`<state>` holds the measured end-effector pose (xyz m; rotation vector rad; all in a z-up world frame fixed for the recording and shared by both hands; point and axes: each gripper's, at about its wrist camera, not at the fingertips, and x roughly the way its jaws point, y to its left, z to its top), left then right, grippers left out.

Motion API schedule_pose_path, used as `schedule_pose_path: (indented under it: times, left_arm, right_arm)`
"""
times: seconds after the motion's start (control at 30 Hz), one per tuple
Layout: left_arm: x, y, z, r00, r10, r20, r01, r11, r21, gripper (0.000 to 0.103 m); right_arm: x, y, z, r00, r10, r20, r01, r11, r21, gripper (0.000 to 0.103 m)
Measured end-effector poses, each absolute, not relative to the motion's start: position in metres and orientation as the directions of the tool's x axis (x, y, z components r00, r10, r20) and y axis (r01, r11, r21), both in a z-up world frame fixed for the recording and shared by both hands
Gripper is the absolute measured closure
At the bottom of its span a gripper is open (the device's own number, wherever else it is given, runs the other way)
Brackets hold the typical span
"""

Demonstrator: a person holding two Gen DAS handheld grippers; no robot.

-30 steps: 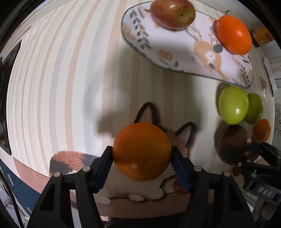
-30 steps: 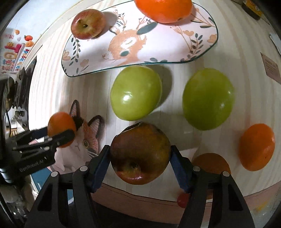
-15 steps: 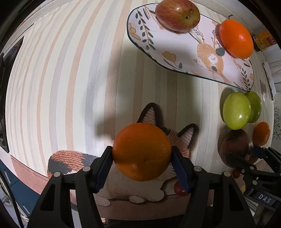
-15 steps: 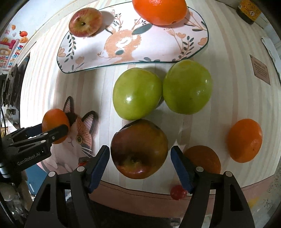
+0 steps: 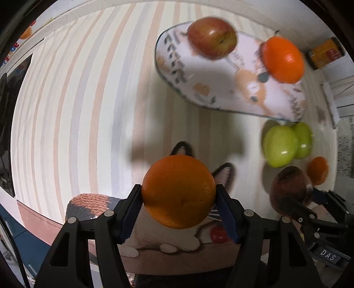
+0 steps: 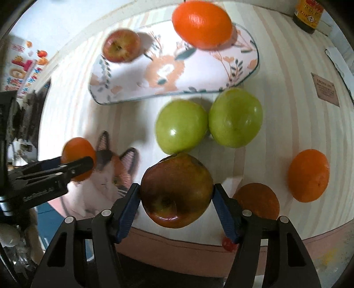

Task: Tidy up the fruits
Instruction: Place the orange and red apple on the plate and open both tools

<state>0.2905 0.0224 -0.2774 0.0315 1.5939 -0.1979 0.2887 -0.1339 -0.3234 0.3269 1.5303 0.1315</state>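
Note:
My left gripper (image 5: 179,199) is shut on an orange (image 5: 178,191) and holds it above the cat mat (image 5: 93,200). My right gripper (image 6: 177,197) is shut on a dark red apple (image 6: 176,190), held above the table's near edge. The patterned plate (image 6: 199,73) lies at the far side and carries a red apple (image 6: 121,45) and an orange (image 6: 202,24). Two green apples (image 6: 181,129) (image 6: 235,117) lie touching, just in front of the plate. Two more oranges (image 6: 308,176) (image 6: 257,201) lie on the table to the right.
A small red tomato (image 6: 229,244) lies at the table's front edge. A dark jar (image 6: 308,13) stands at the far right corner, and a brown card (image 6: 325,88) lies right of the plate. The striped tablecloth (image 5: 77,99) stretches to the left.
Both grippers have risen and pulled back with their fruit, so the plate and green apples look smaller and farther. The right gripper has closed again on the dark apple.

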Motion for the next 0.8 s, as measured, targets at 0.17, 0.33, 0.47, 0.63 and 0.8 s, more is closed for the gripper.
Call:
schedule_pose_path:
  times: [0.17,0.33,0.47,0.63,0.8]
  left_arm:
    - [0.305,0.016,-0.234,0.015,-0.190,-0.982,0.152,0.971,-0.186,0.040]
    - [0.350,-0.004,-0.213,0.064,-0.201,-0.977,0.177,0.966,-0.187,0.040]
    - [0.380,-0.012,-0.237,0.023,-0.184,-0.983,0.166,0.970,-0.178,0.040]
    - [0.406,-0.004,-0.277,-0.080,-0.189,-0.979,0.090,0.977,-0.196,0.040]
    - [0.413,0.002,-0.297,-0.145,-0.214,-0.966,0.027,0.975,-0.220,0.040]
  right_arm:
    - [0.300,-0.149,-0.280,0.138,0.340,-0.930,0.123,0.926,0.356,0.035]
    - [0.339,-0.172,-0.262,0.214,0.319,-0.923,0.144,0.925,0.352,0.035]
    - [0.373,-0.183,-0.287,0.199,0.307,-0.931,0.183,0.921,0.343,0.035]
    - [0.396,-0.181,-0.324,0.156,0.357,-0.921,0.197,0.903,0.383,0.035]
    - [0.406,-0.176,-0.344,0.143,0.435,-0.889,0.233,0.858,0.458,0.034]
